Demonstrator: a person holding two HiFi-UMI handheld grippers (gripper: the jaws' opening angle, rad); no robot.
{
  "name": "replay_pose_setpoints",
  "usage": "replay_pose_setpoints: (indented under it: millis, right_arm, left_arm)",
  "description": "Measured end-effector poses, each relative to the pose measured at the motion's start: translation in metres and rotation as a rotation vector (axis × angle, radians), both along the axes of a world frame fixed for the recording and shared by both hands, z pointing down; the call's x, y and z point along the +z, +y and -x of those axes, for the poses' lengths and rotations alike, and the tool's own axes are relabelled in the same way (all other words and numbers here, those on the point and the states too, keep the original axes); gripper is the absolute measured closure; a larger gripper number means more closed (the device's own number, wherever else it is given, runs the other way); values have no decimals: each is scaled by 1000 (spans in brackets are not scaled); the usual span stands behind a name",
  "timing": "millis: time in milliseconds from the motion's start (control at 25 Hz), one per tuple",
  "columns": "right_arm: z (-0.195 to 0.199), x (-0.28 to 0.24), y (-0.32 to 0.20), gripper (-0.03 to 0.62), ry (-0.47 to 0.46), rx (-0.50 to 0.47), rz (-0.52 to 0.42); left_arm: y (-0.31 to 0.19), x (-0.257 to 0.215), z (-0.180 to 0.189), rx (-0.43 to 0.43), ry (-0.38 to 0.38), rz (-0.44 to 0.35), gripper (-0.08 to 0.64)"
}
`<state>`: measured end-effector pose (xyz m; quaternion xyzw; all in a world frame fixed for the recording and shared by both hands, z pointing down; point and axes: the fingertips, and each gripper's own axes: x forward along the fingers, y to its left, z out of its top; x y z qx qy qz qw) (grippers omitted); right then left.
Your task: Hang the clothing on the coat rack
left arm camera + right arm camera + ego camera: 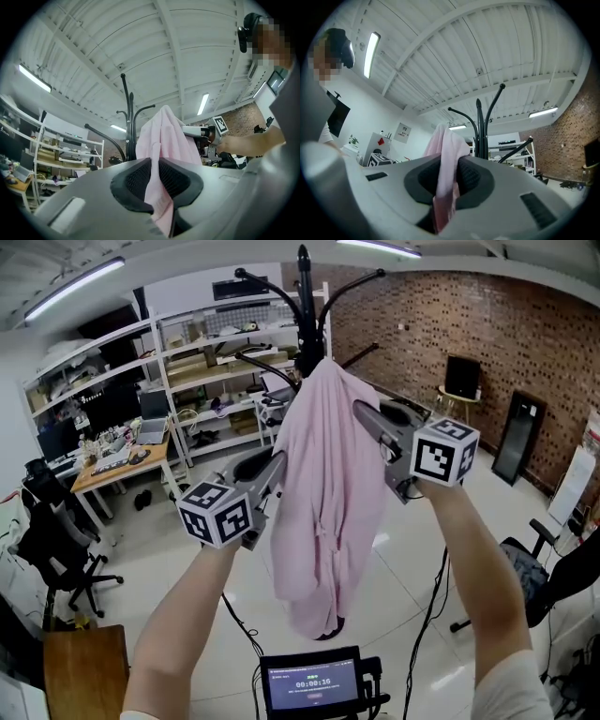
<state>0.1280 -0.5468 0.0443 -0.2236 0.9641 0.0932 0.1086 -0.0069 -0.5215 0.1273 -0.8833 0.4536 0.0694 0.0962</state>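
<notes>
A pink garment (323,493) hangs from the top of a black coat rack (304,296), its hem down near the floor. My left gripper (277,465) grips the garment's left edge, and my right gripper (361,413) grips its upper right side. In the left gripper view the pink fabric (166,136) runs down between the black pads of the left gripper (154,183), with the rack (130,126) behind. In the right gripper view a fold of the fabric (447,145) is pinched in the right gripper (452,180), close to the rack's pole (479,122).
White shelving (216,352) and a cluttered wooden desk (112,465) stand at the back left. There is an office chair (56,549) at the left and another chair (553,577) at the right. A brick wall (487,324) lies behind. A small screen (314,681) sits below me.
</notes>
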Motion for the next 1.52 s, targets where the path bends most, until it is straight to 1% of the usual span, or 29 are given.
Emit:
replay_pose_setpoints:
  millis: [120, 160, 280, 360, 560, 920, 1520]
  right_arm:
    - [-3, 5, 0, 537, -10, 10, 7]
    - [-3, 6, 0, 514, -12, 11, 9]
    - [-8, 7, 3, 508, -27, 11, 16]
    - [-14, 9, 2, 448, -43, 18, 22]
    - [-29, 25, 0, 448, -54, 46, 45]
    - [-51, 43, 1, 449, -44, 104, 60]
    - [-35, 72, 12, 448, 9, 91, 79]
  left_arm:
    - [4, 5, 3, -1, 11, 4, 499]
    - [5, 6, 3, -1, 12, 5, 499]
    - [11, 8, 2, 4, 23, 8, 499]
    - [14, 9, 2, 7, 37, 10, 499]
    - [22, 15, 0, 19, 58, 7, 499]
    - [29, 22, -4, 22, 78, 16, 499]
    - [36, 32, -3, 35, 96, 38, 499]
